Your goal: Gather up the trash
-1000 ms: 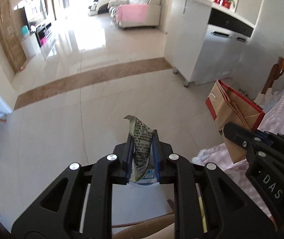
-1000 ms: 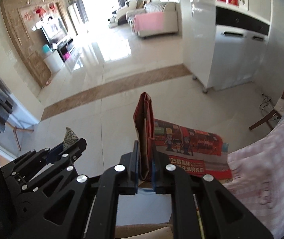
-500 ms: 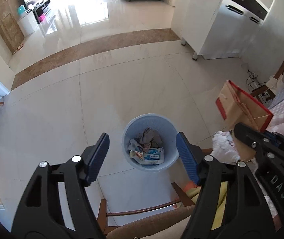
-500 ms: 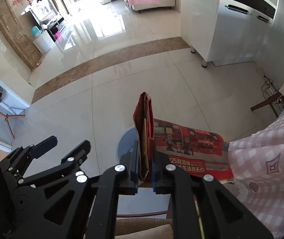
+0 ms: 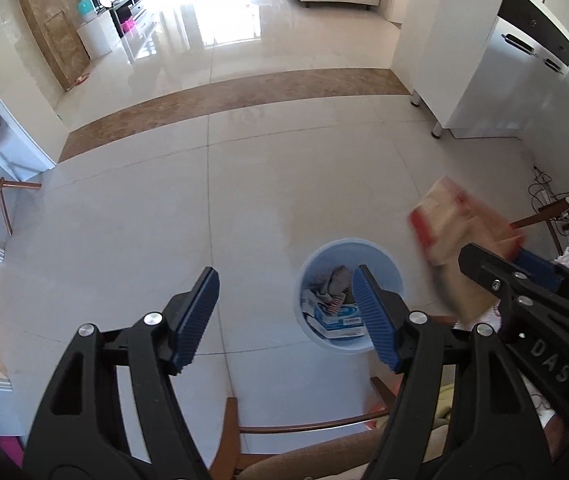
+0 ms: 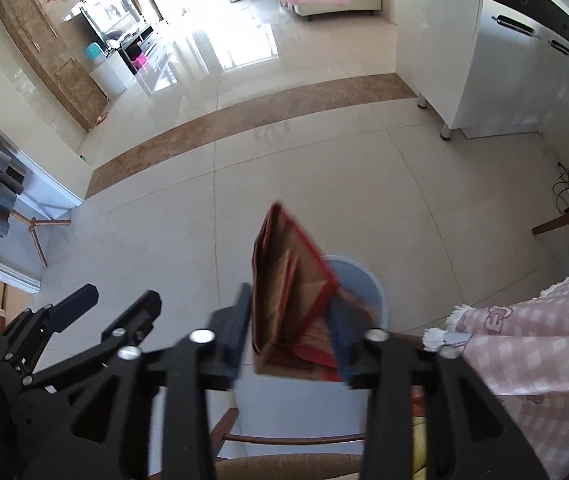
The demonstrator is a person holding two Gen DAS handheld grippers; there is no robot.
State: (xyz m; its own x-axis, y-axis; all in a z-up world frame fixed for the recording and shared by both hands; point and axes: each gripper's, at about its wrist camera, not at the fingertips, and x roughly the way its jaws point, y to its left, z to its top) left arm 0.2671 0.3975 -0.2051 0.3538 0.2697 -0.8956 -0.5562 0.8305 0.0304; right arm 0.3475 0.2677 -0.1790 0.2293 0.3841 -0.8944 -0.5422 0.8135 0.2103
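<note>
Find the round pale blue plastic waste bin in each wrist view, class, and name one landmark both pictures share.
Left wrist view: the round pale blue plastic waste bin sits lower centre-right, partly behind a finger of the left gripper.
Right wrist view: the bin is lower centre, mostly hidden by the red-and-brown paper bag.
Shared landmark: the brown floor band.
</note>
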